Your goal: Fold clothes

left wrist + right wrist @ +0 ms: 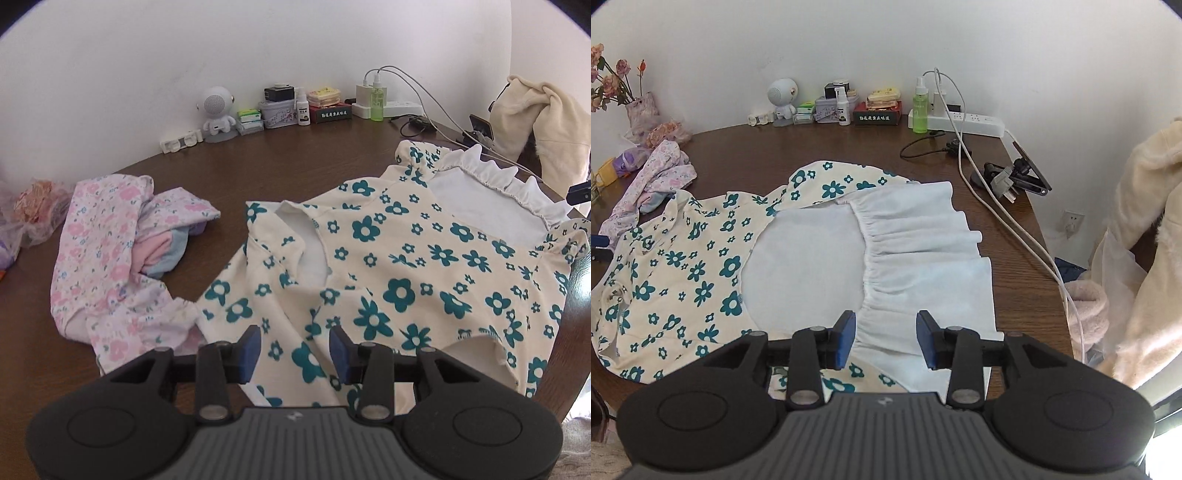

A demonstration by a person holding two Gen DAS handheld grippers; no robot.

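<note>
- A cream dress (402,266) printed with teal flowers lies spread on a dark wooden table (280,170), not yet folded.
- Its white frilled collar (916,240) points toward the right side of the table, fanned out flat, with the white lining showing through the wide neck opening.
- The left gripper (294,350) hangs just above the skirt end, its blue-padded fingers spread apart and holding nothing.
- The right gripper (885,339) hangs over the near edge of the collar, fingers likewise spread and empty.
- A second garment, pink (110,254) with small flowers, lies crumpled beside the dress on the left, touching its hem.
- Along the wall stand a small white robot figure (218,110), tins and boxes, a green bottle (920,110) and a power strip (975,123).
- White cables (1008,218) trail down the right side of the table, near the collar but apart from it.
- A short sleeve (273,236) is turned back on the far side of the dress, and the skirt shows creases.
- The step in hand looks like taking hold of the near edge at both ends.
- To do it well, I judge each gripper should drop low and pinch both layers of cloth at the edge, not the top layer alone.
- The two should lift together and carry the edge across evenly, so the fold line runs straight.
- The frill is better tucked flat first, and the right gripper should stay clear of the cables.
</note>
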